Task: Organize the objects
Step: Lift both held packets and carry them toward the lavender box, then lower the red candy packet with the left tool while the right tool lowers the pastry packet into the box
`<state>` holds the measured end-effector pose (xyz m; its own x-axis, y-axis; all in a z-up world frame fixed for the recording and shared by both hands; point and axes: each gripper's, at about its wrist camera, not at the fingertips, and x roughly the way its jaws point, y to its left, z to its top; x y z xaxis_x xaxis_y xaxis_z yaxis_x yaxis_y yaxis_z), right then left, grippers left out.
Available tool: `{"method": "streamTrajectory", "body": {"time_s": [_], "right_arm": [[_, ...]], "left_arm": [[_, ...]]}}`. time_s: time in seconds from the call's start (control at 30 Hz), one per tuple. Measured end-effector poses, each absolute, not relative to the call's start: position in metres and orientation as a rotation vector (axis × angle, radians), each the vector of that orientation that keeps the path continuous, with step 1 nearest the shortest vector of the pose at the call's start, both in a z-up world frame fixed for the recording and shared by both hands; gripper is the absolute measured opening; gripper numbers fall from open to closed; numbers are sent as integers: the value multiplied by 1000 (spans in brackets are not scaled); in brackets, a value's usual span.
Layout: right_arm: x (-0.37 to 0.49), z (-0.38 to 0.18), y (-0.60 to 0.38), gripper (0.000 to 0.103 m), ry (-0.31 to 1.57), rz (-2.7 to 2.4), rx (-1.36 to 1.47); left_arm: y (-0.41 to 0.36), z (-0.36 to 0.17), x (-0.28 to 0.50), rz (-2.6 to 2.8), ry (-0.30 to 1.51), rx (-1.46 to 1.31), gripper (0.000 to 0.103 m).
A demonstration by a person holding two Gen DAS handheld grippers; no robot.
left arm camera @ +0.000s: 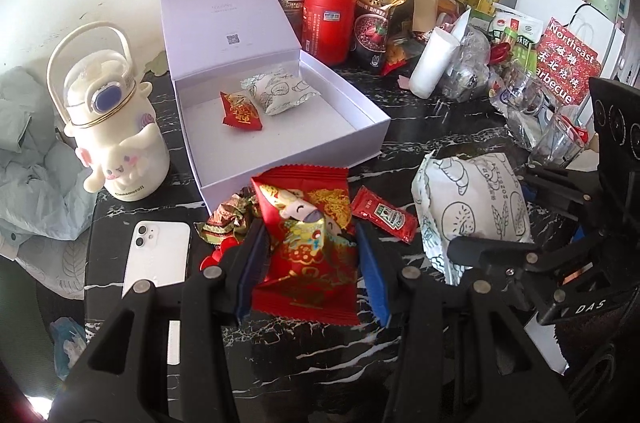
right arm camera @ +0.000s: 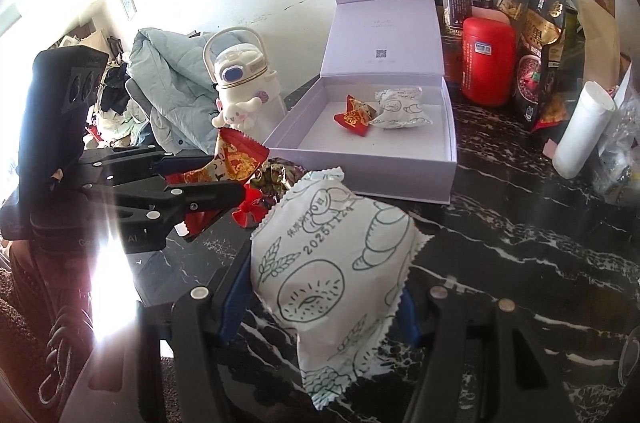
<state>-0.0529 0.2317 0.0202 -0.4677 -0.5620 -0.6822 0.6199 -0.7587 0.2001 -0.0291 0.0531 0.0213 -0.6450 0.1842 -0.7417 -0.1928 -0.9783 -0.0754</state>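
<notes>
On the black marbled counter (left arm camera: 460,127): 1 open lavender box (left arm camera: 360,111) holding 2 snacks, 1 small red packet (left arm camera: 240,113) touching 1 small white packet (left arm camera: 276,93). Just before the box: 1 large red packet (left arm camera: 308,223) grasped in the left claw (left arm camera: 310,265), and 1 large white bread packet (right arm camera: 336,263) clamped in the right claw (right arm camera: 326,297). Near them: 1 ketchup sachet (left arm camera: 384,215), 1 white phone (left arm camera: 158,255), 1 Cinnamoroll bottle (left arm camera: 116,127), perhaps 2 foil candies (left arm camera: 226,219).
</notes>
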Motion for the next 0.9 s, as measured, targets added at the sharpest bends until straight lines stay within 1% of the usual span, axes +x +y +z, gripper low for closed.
{"method": "streamTrajectory", "body": {"time_s": [0.33, 0.9], "right_arm": [[-85, 29, 220, 62, 105, -2213, 973], [-154, 43, 212, 62, 87, -2204, 943]], "left_arm": [[43, 24, -59, 2668, -18, -1204, 43], [34, 35, -123, 2697, -16, -1182, 43]]}}
